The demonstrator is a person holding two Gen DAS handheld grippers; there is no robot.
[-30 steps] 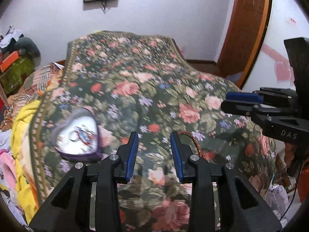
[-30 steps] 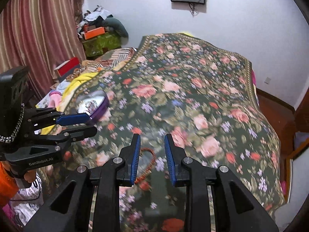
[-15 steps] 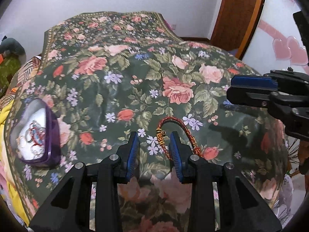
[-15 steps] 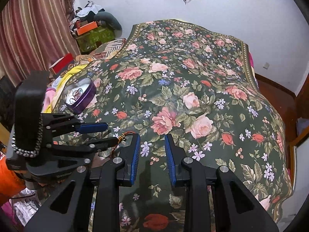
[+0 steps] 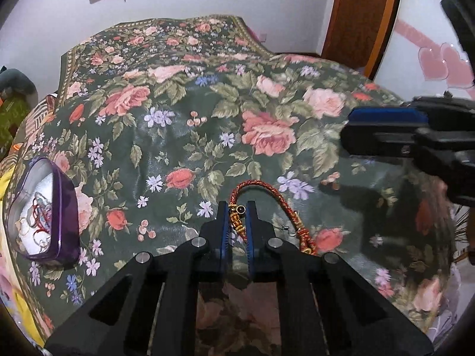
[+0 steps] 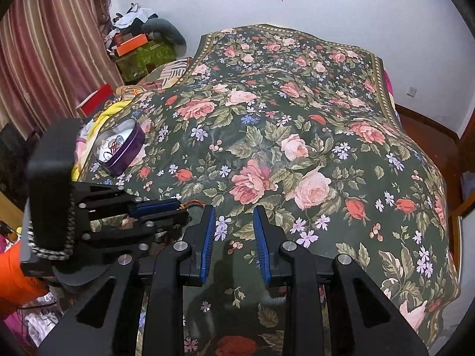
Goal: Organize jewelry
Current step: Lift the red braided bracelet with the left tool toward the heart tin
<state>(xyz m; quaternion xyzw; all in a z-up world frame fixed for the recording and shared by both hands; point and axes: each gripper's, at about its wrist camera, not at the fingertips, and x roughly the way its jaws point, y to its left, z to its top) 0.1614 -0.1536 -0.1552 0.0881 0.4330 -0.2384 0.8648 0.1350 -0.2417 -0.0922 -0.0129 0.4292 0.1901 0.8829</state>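
A red and gold braided bracelet (image 5: pixel 283 206) lies on the floral bedspread (image 5: pixel 184 124) near its front edge. My left gripper (image 5: pixel 237 207) points down at it, and its jaws are closing, with the blue pads pressing the bracelet's gold beads. In the right wrist view the left gripper (image 6: pixel 184 211) sits low on the left, and a bit of bracelet (image 6: pixel 194 204) shows at its tips. My right gripper (image 6: pixel 233 216) hovers open beside it over the bedspread (image 6: pixel 297 118), nothing between its fingers. From the left wrist view the right gripper (image 5: pixel 346 129) juts in from the right. A purple heart-shaped tin (image 5: pixel 63 207) holding jewelry stands at the left.
The tin (image 6: pixel 130 148) stands near the bed's left edge, beside a yellow blanket (image 6: pixel 101 118). Boxes and clothes (image 6: pixel 142 44) pile up by the striped curtain (image 6: pixel 44 59). A wooden door (image 5: pixel 362 14) and wood floor (image 6: pixel 430 124) lie to the right of the bed.
My left gripper dropped forward onto the bracelet, then its jaws closed from apart onto the beads. The right gripper sank slightly toward the bedspread, its jaws unchanged.
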